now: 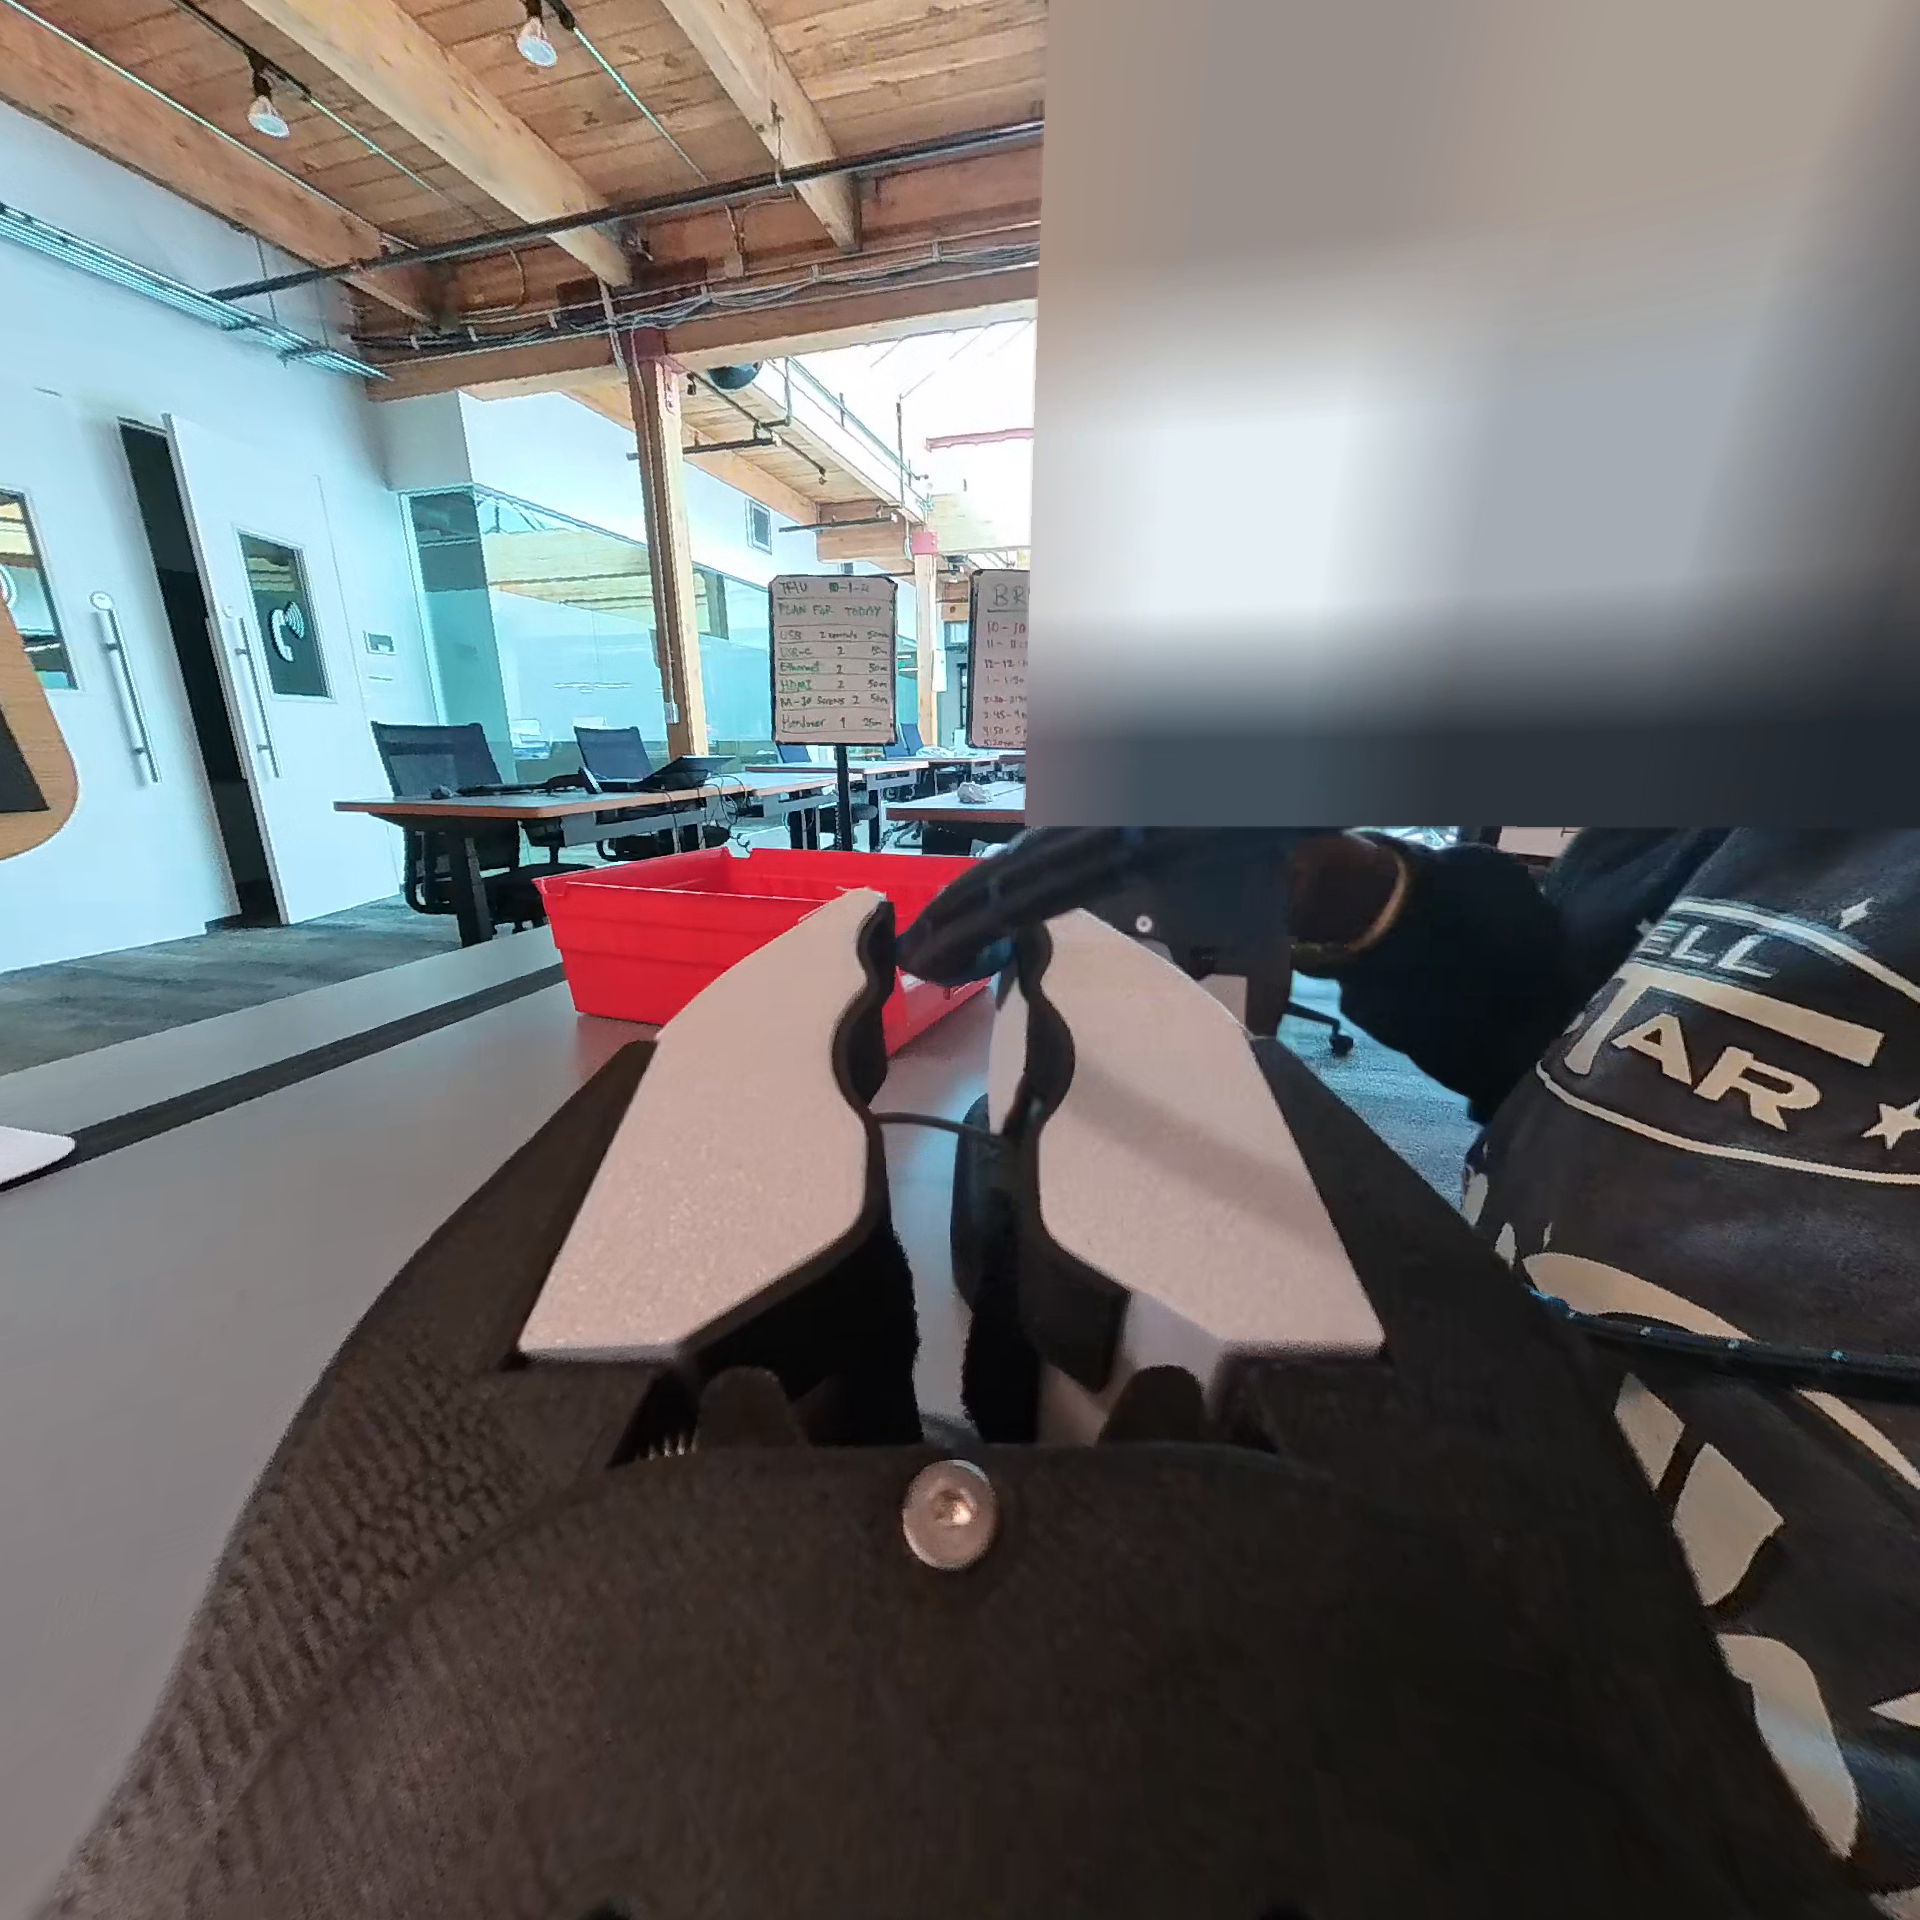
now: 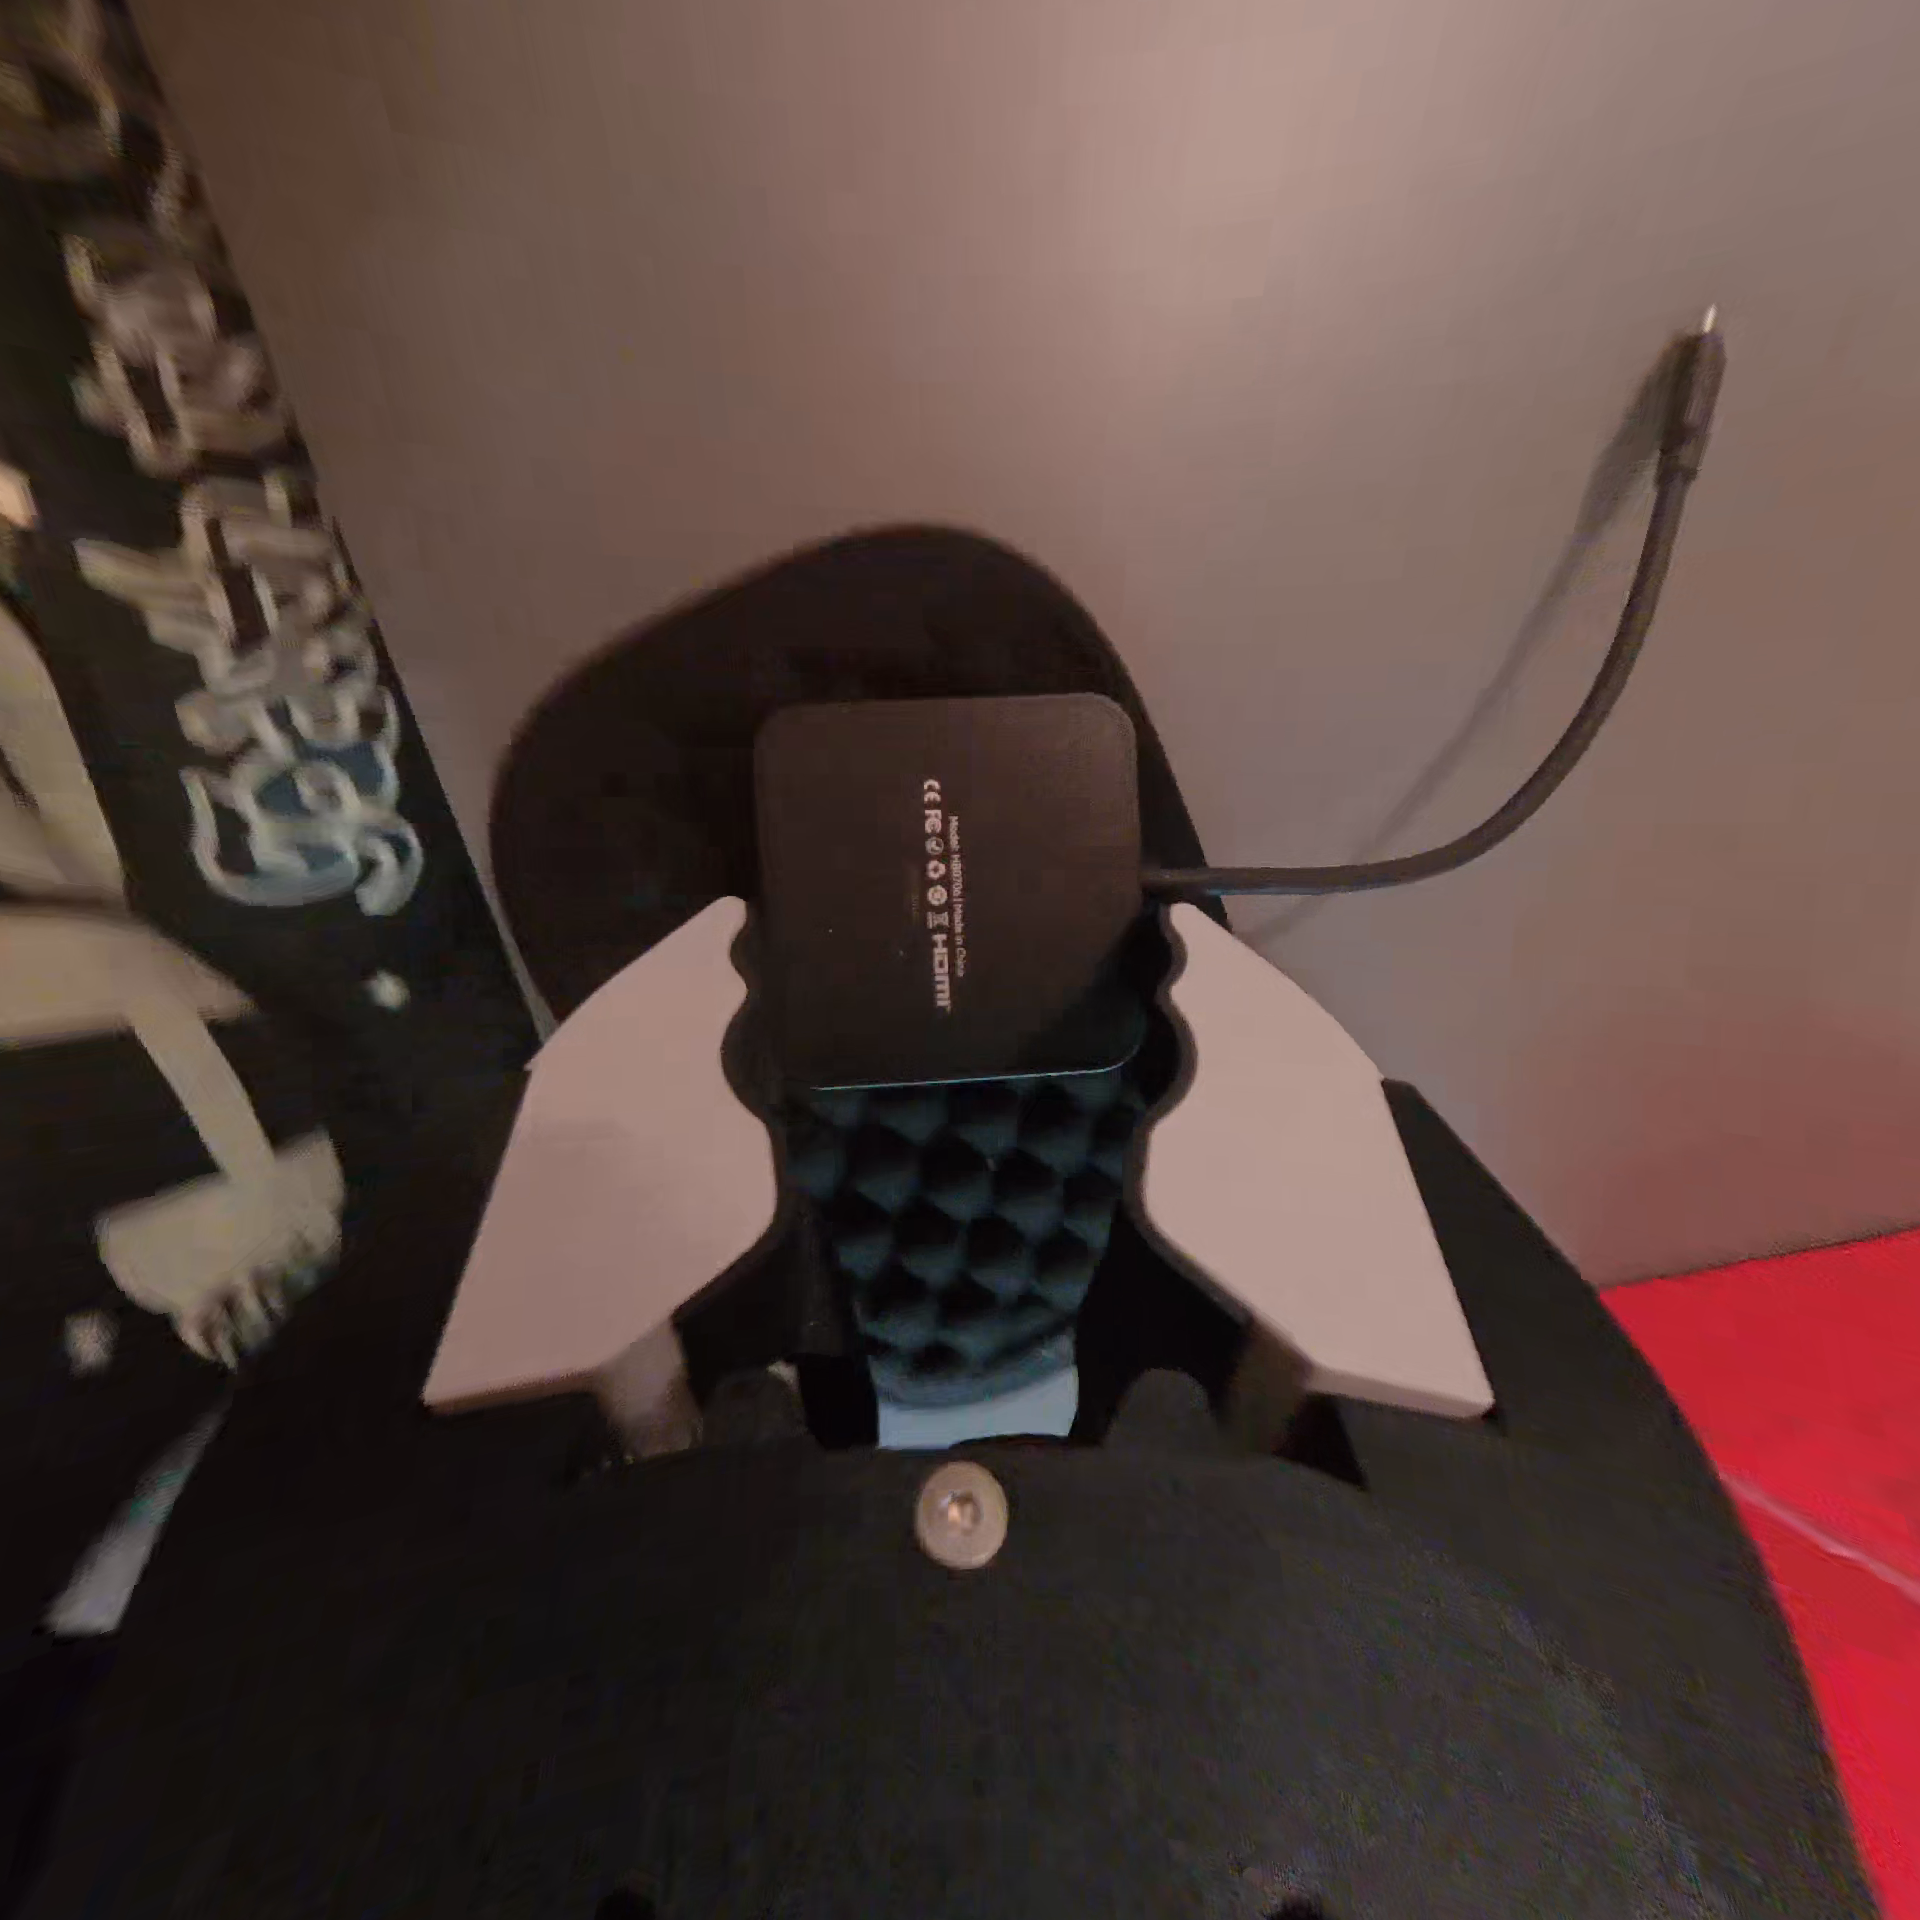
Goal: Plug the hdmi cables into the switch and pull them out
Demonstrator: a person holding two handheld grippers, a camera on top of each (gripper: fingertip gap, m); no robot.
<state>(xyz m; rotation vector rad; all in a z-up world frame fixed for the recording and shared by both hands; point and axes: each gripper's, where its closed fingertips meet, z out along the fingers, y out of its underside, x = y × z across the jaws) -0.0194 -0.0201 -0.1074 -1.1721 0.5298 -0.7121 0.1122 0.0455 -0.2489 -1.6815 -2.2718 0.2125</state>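
Observation:
In the right wrist view my right gripper (image 2: 956,920) is shut on the switch (image 2: 940,831), a flat black square box with small pale print, held by its two sides above the grey table (image 2: 1039,312). A thin black lead (image 2: 1558,790) leaves the switch's right side and curves up to a free plug (image 2: 1694,405). A dark oval shape (image 2: 644,748) lies under the switch. In the left wrist view my left gripper (image 1: 961,925) is open with a narrow gap and holds nothing. A thin black cable (image 1: 925,1120) crosses behind the gap. No HDMI cable shows clearly.
A red plastic bin (image 1: 717,935) stands on the table (image 1: 260,1299) beyond the left gripper; its red also shows at the lower right of the right wrist view (image 2: 1787,1507). A person's dark printed shirt (image 1: 1714,1143) is close on the right.

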